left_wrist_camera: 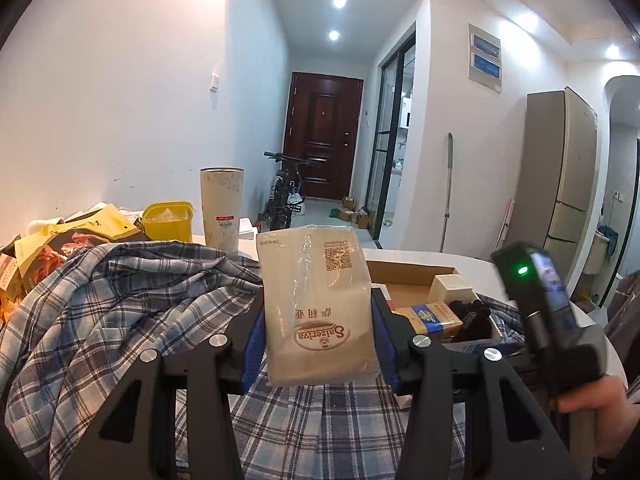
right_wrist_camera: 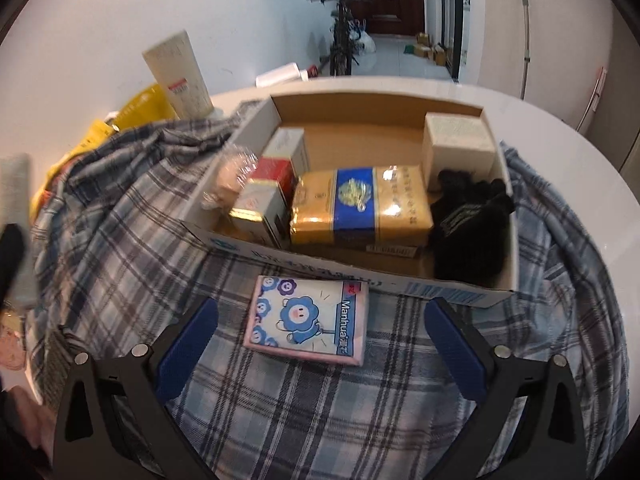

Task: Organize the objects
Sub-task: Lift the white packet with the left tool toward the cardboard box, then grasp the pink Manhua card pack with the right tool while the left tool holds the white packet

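Observation:
My left gripper (left_wrist_camera: 318,320) is shut on a beige Saizeriya napkin pack (left_wrist_camera: 318,300) and holds it upright above the plaid shirt (left_wrist_camera: 132,300). My right gripper (right_wrist_camera: 320,328) is open over the plaid shirt (right_wrist_camera: 320,412), with a pink Manhua tissue pack (right_wrist_camera: 306,318) lying flat between its blue pads (right_wrist_camera: 186,348). Just beyond stands an open cardboard box (right_wrist_camera: 340,280), which also shows in the left wrist view (left_wrist_camera: 408,270). It holds a gold-and-blue carton (right_wrist_camera: 360,204), red-and-white small boxes (right_wrist_camera: 272,184), a cream box (right_wrist_camera: 456,144) and black gloves (right_wrist_camera: 468,224).
A speckled tumbler (left_wrist_camera: 221,208) and a yellow container (left_wrist_camera: 168,220) stand at the back left by yellow snack bags (left_wrist_camera: 60,248). The round white table (right_wrist_camera: 580,168) curves off to the right. The right hand-held gripper (left_wrist_camera: 552,312) shows at the left view's right edge.

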